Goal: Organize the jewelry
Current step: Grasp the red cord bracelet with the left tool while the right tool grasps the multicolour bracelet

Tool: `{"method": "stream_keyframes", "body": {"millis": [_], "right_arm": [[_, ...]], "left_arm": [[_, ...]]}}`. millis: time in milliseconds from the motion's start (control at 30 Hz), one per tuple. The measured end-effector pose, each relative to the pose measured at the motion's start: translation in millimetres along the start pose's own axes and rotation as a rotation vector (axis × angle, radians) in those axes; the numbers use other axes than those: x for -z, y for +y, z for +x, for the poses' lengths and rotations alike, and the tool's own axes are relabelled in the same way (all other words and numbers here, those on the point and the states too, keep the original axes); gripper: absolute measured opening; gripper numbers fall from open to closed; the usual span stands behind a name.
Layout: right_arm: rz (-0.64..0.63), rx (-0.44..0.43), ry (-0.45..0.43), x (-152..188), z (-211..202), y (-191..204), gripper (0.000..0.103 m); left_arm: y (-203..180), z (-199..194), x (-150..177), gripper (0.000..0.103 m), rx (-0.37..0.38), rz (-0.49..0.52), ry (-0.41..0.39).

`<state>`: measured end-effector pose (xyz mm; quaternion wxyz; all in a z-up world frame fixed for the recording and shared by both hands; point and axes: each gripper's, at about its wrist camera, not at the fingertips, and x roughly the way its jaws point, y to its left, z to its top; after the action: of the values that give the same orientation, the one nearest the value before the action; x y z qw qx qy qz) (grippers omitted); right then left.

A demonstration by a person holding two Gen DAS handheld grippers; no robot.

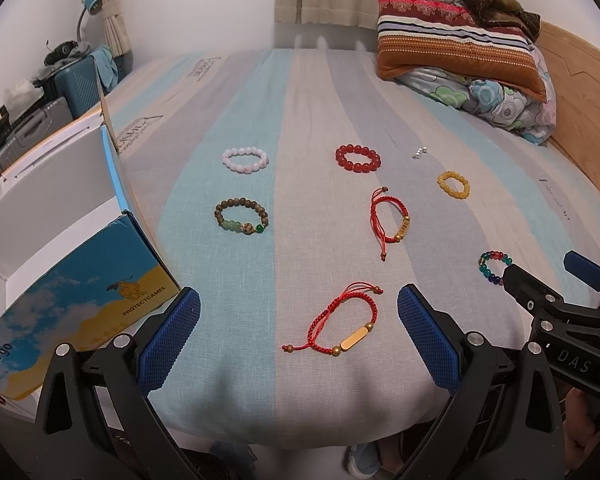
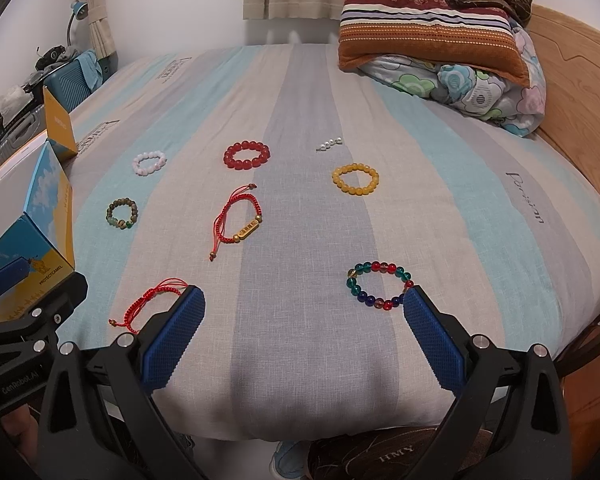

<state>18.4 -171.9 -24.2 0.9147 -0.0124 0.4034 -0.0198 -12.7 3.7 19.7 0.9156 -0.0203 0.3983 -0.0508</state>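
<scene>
Bracelets spread apart across the striped bed point(image 1: 300, 120): pink point(image 1: 245, 159), red beads point(image 1: 358, 158), yellow point(image 1: 453, 184), wooden point(image 1: 241, 217), multicolour point(image 2: 380, 286), two red cords point(image 1: 390, 220) point(image 1: 338, 326). Small pearl string point(image 2: 329, 144) beyond the yellow. Open box point(image 1: 72, 240) at the bed's left edge. Left gripper point(image 1: 299, 340) spread wide, empty, near cord between its pads. Right gripper point(image 2: 304, 336) likewise wide, empty, one pad just beside multicolour.

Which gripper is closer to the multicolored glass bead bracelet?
Right. The right gripper is open, one fingertip at the multicolored bracelet. The left gripper is open around the nearer red cord bracelet, well to the multicolored one's left.
</scene>
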Motion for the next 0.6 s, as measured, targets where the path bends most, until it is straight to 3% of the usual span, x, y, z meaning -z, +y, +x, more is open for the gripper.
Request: {"method": "stream_keyframes", "body": {"millis": [233,367,600], "right_arm": [[-0.005,0.036,0.003,-11,13,-10,0.096],[0.033,0.039,0.061,-20,40,-28,0.096],[0.062,0.047,0.164,-26,86,-47,0.096]], "left_arm": [[-3,8,0,0.097,0.017,-0.003,0.006],[-6,19,0,0.097,0.062,-0.014,0.026],[-17,46,-3,0.097,0.055,0.000,0.054]]}}
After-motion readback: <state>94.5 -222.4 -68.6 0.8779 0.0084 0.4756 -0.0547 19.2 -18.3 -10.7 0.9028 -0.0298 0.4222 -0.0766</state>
